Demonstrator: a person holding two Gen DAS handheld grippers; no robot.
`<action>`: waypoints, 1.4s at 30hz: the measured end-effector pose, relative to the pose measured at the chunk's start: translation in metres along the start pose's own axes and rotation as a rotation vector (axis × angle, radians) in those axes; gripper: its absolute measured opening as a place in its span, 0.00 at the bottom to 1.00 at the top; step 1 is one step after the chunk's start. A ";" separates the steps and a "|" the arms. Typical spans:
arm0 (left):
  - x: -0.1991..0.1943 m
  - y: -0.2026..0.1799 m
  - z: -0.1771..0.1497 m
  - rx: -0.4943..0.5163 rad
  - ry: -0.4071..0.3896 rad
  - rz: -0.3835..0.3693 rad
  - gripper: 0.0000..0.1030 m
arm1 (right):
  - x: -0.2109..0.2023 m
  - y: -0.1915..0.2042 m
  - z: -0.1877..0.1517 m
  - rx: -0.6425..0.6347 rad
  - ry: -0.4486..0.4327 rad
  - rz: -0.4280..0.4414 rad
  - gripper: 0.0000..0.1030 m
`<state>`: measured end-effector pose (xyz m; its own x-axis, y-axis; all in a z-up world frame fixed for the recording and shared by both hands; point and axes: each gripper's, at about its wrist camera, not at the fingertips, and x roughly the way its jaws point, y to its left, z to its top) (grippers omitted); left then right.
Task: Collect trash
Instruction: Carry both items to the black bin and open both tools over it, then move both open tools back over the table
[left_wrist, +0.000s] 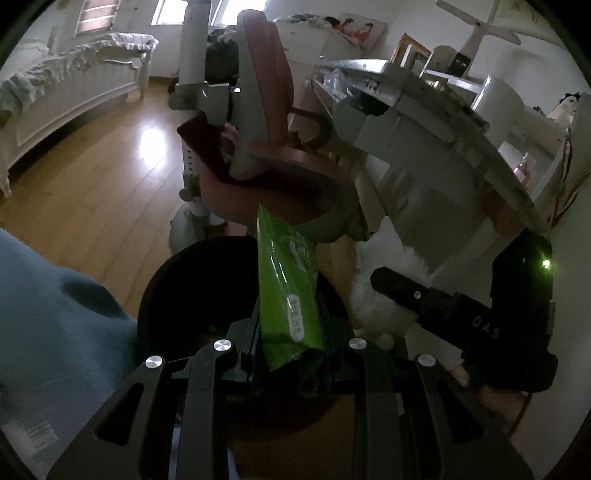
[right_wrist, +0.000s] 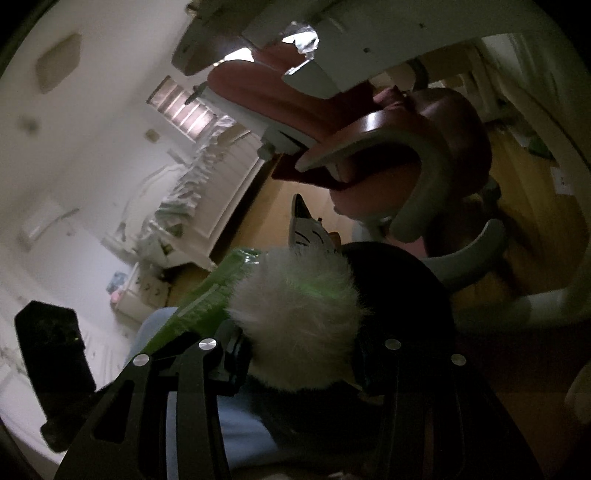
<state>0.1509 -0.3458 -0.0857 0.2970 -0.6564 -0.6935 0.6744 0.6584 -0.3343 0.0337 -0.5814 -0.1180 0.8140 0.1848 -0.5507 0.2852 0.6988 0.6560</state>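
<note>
My left gripper (left_wrist: 290, 332) is shut on a green plastic wipes packet (left_wrist: 286, 288) and holds it upright over a black round bin (left_wrist: 166, 295) on the floor. My right gripper (right_wrist: 299, 354) is shut on a white fluffy item (right_wrist: 299, 314), also held above the bin's dark rim (right_wrist: 406, 280). The fluffy item (left_wrist: 384, 280) and the right gripper's black body (left_wrist: 480, 321) show at the right of the left wrist view. The green packet (right_wrist: 207, 299) shows at the left of the right wrist view.
A pink and grey chair (left_wrist: 280, 147) stands just beyond the bin on the wooden floor (left_wrist: 92, 184). A white desk (left_wrist: 443, 122) overhangs on the right. A white bed (left_wrist: 66, 85) lies far left. My blue sleeve (left_wrist: 55, 325) is at the lower left.
</note>
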 end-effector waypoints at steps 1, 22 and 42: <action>0.002 -0.001 0.000 0.000 0.008 0.000 0.24 | 0.001 0.000 0.000 0.001 0.004 -0.001 0.47; -0.099 0.041 -0.035 -0.055 -0.123 0.243 0.90 | 0.006 0.035 -0.006 -0.025 0.031 0.039 0.76; -0.183 0.197 -0.109 -0.322 -0.033 0.492 0.66 | 0.086 0.253 -0.091 -0.540 0.267 0.184 0.76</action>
<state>0.1557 -0.0558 -0.0945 0.5475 -0.2529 -0.7977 0.2142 0.9638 -0.1586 0.1301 -0.3260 -0.0465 0.6508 0.4527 -0.6095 -0.1997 0.8766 0.4378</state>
